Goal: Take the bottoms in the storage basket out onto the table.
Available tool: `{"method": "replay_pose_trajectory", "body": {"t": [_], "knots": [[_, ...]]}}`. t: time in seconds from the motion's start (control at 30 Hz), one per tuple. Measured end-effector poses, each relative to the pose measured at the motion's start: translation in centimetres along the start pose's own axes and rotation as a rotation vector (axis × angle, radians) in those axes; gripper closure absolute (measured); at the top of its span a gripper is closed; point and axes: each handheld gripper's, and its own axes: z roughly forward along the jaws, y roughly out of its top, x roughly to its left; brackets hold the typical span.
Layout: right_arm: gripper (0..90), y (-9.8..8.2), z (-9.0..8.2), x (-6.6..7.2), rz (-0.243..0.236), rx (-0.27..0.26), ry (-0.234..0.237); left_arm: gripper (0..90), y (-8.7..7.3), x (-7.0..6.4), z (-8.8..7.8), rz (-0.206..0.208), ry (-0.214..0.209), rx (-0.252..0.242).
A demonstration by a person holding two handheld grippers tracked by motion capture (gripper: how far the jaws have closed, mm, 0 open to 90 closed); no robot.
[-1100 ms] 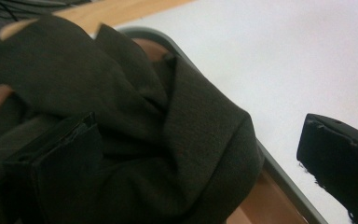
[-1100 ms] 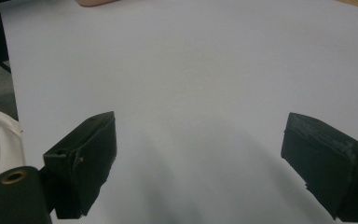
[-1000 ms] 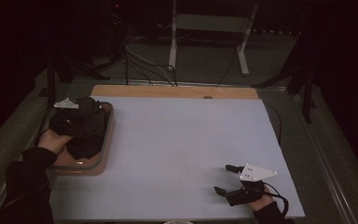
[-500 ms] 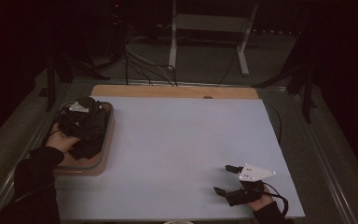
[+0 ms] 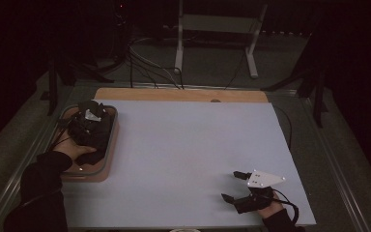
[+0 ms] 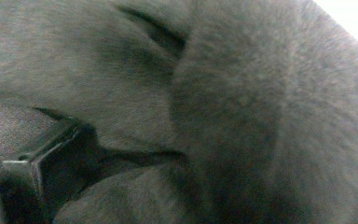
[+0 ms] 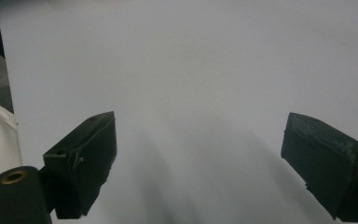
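My left gripper (image 5: 91, 112) sits at about nine o'clock on the table, pushed into the dark cloth (image 5: 91, 135) heaped in the wooden tray (image 5: 107, 159); my left hand (image 5: 75, 150) lies on the near part of that heap, sleeve trailing toward seven o'clock. In the left gripper view the grey cloth (image 6: 223, 93) presses close all round the lens, folded and creased, and one black jaw shows at eight o'clock of the frame, with cloth against it (the other jaw is buried, so I cannot tell whether this gripper is open or clamped on the fabric). From the high view the grey plate on top of the left gripper shows pale at the far end of the heap, roughly twelve o'clock from my hand. The tray rests on the white table top (image 5: 188, 145) along its left edge, cloth inside its rim. My right gripper (image 5: 232, 186) rests low at about five o'clock on the table, well apart from the tray, jaws pointing toward nine o'clock. In the right gripper view its two jaws stand wide apart with bare white surface (image 7: 191, 84) between them, nothing held. My right hand (image 5: 270, 210) grips it from the near edge, cable looping beside it.
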Motion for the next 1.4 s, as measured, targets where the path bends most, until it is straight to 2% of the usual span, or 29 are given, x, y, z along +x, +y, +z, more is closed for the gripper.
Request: {"method": "replay_pose_trajectory", "body": {"t": [0.03, 0.13, 0.17, 0.27, 0.33, 0.4, 0.43, 0.67, 0.8, 1.07, 1.4], "knots": [[10.4, 0.0, 0.0, 0.0, -0.001, 0.001, -0.001, 4.1, 0.0, 0.0, 0.0, 0.002, 0.008, 0.003], [10.4, 0.0, 0.0, 0.0, -0.001, 0.004, -0.004, 17.8, -0.1, 0.1, -0.3, -0.008, -0.017, -0.004], [10.4, 0.0, 0.0, 0.0, -0.002, 0.004, -0.005, 23.7, -0.3, 0.3, -0.5, -0.022, -0.040, -0.016], [10.4, 0.0, 0.0, 0.0, 0.001, 0.006, -0.008, 49.6, -1.0, 1.1, -1.1, -0.084, -0.125, -0.050], [10.5, 0.0, 0.0, 0.0, 0.001, 0.006, -0.008, 59.0, -1.4, 1.5, -1.3, -0.110, -0.154, -0.066], [10.5, 0.0, 0.0, -0.1, -0.001, 0.009, -0.010, 63.5, -1.6, 1.7, -1.5, -0.121, -0.171, -0.076], [10.5, 0.0, 0.1, -0.1, -0.001, 0.009, -0.009, 64.1, -1.6, 1.8, -1.6, -0.142, -0.183, -0.078], [10.5, 0.0, 0.0, -0.1, 0.004, 0.007, -0.015, 68.4, -2.1, 2.4, -2.6, -0.182, -0.212, -0.100], [10.5, 0.0, 0.0, -0.1, 0.004, 0.010, -0.016, 69.0, -2.2, 2.4, -3.5, -0.179, -0.205, -0.119], [10.5, 0.0, 0.0, -0.1, 0.004, 0.007, -0.019, 70.7, -2.6, 3.0, -5.0, -0.216, -0.235, -0.146], [10.5, 0.0, -0.1, -0.2, 0.007, 0.006, -0.020, 71.7, -3.1, 3.5, -7.3, -0.252, -0.262, -0.227]]}}
